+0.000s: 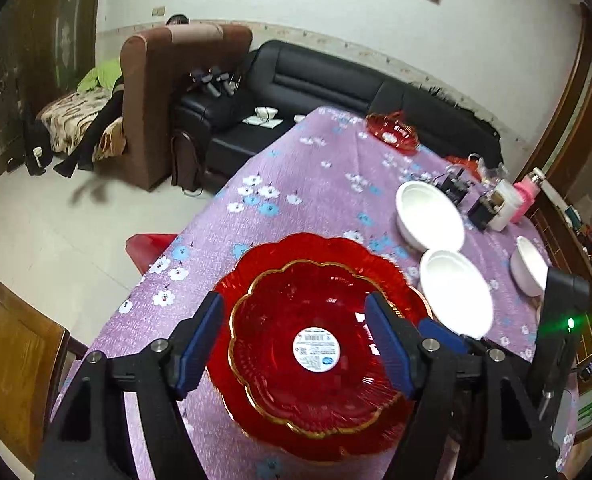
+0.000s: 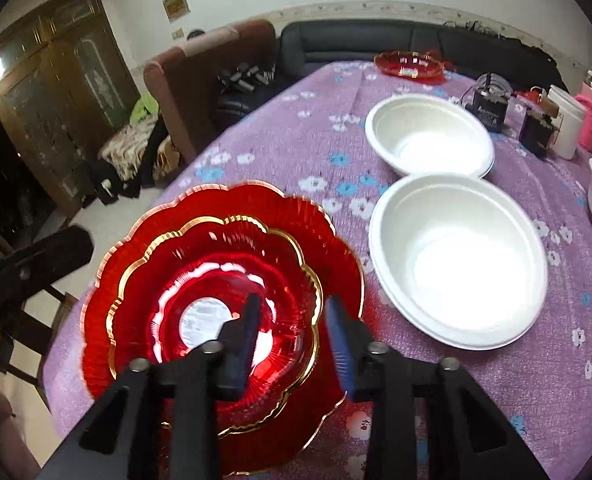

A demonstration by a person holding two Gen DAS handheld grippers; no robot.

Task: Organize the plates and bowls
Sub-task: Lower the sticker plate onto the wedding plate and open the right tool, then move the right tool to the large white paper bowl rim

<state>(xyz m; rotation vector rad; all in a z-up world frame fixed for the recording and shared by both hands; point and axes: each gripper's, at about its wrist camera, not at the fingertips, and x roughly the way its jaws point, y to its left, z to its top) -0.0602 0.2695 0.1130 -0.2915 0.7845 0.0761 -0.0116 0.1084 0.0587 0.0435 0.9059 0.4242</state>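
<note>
In the left wrist view, the left gripper (image 1: 294,344) hangs over the near end of the counter (image 1: 315,184) with its jaws spread wide and holding nothing; the smaller red plate (image 1: 315,344), gold-rimmed and nested inside the larger red plate (image 1: 327,252), lies directly beneath and between them, its white sticker showing in the gap. To the right of the stack sit white bowls, the nearest white bowl (image 1: 455,296) just beside the big plate's rim, a second white bowl (image 1: 427,216) behind it, a third white bowl (image 1: 529,266) further right, and another far red dish (image 1: 391,130) at the far end. In the right wrist view, the right gripper (image 2: 294,338) also hovers above the red stack, jaws parted more narrowly and empty, set over the right-hand part of the smaller plate. The nearest white bowl lies ahead and to the right of those jaws, touching the second bowl's rim. By my reading, the right gripper is the nearer one to the bowls, so stacking them falls to it, reaching right.
</note>
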